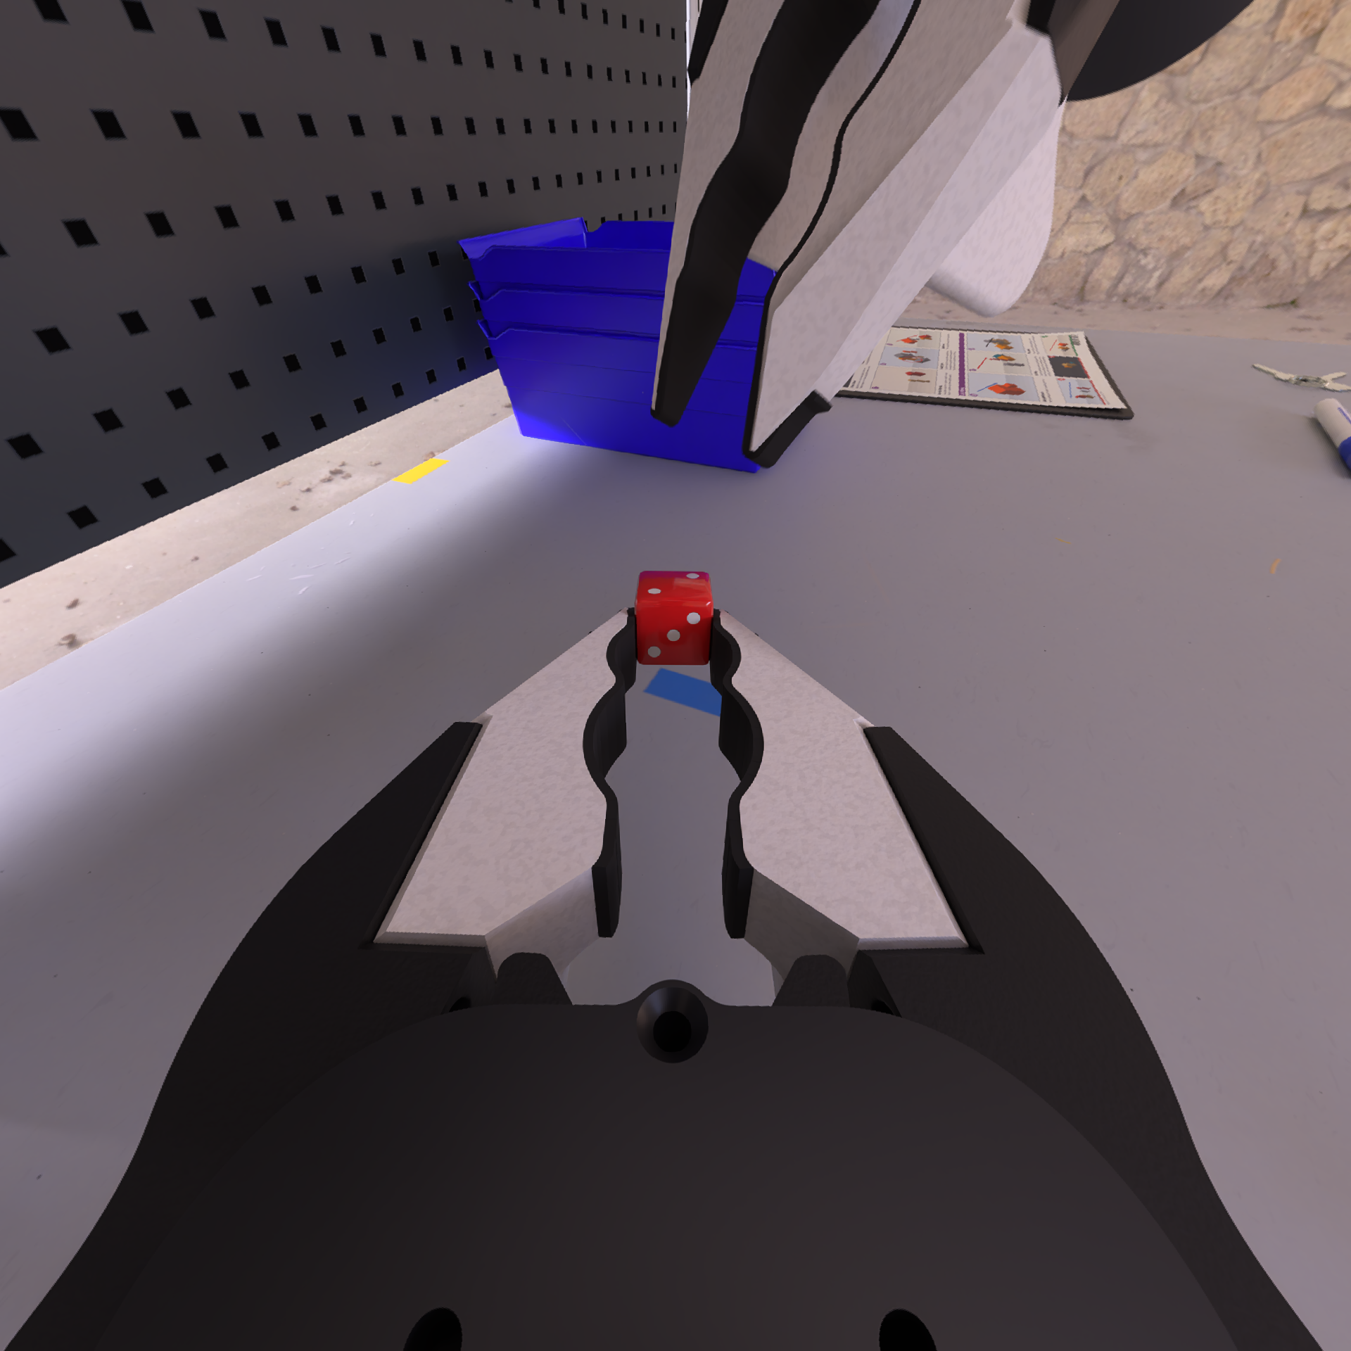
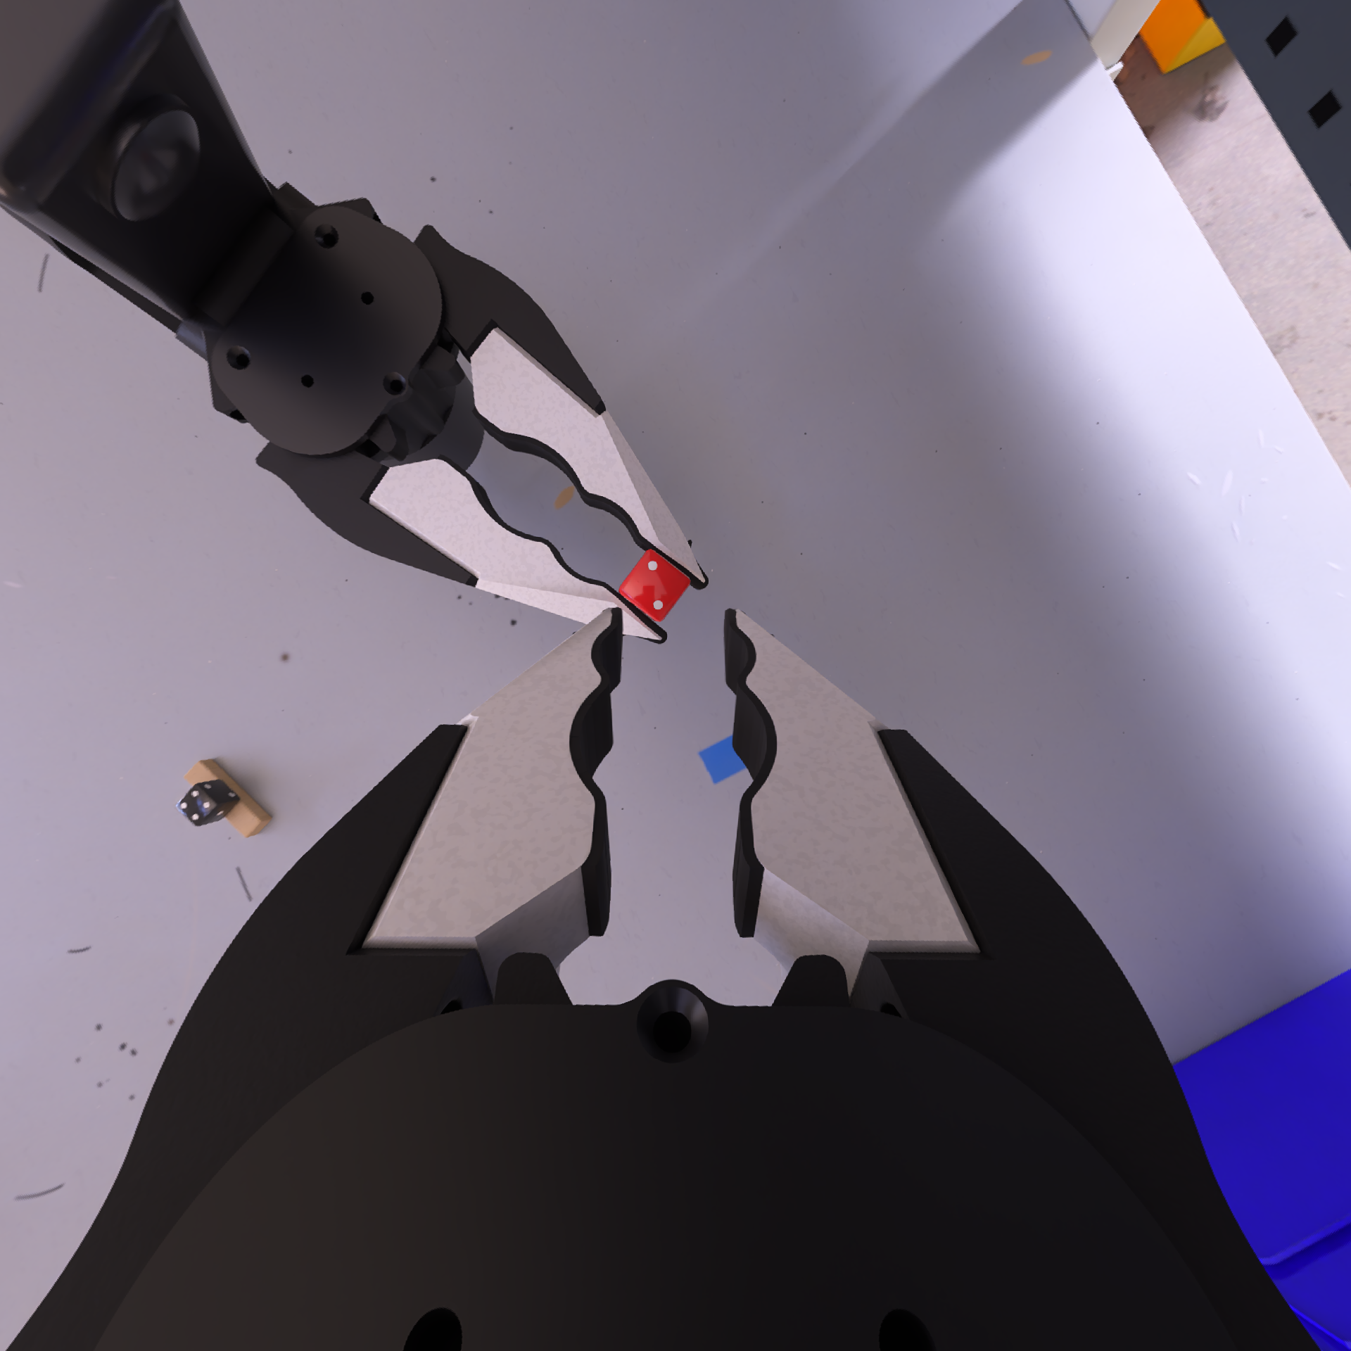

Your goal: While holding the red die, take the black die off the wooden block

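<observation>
My left gripper (image 1: 673, 621) is shut on the red die (image 1: 673, 618), pinched between its fingertips above the grey table. The right wrist view looks down on the same gripper (image 2: 661, 603) and the red die (image 2: 653, 585). My right gripper (image 2: 672, 614) is open and empty, hovering just above and in front of the left one; it also shows in the left wrist view (image 1: 738, 431), pointing down. The black die (image 2: 203, 803) sits at the edge of the small wooden block (image 2: 232, 798), far to the left in the right wrist view, apart from both grippers.
A stack of blue bins (image 1: 585, 336) stands by the dark pegboard wall (image 1: 219, 256). A printed sheet on a clipboard (image 1: 987, 369), a marker (image 1: 1334, 439) and keys (image 1: 1301, 376) lie at the far right. Blue tape (image 2: 720, 760) and yellow tape (image 1: 419, 470) mark the table.
</observation>
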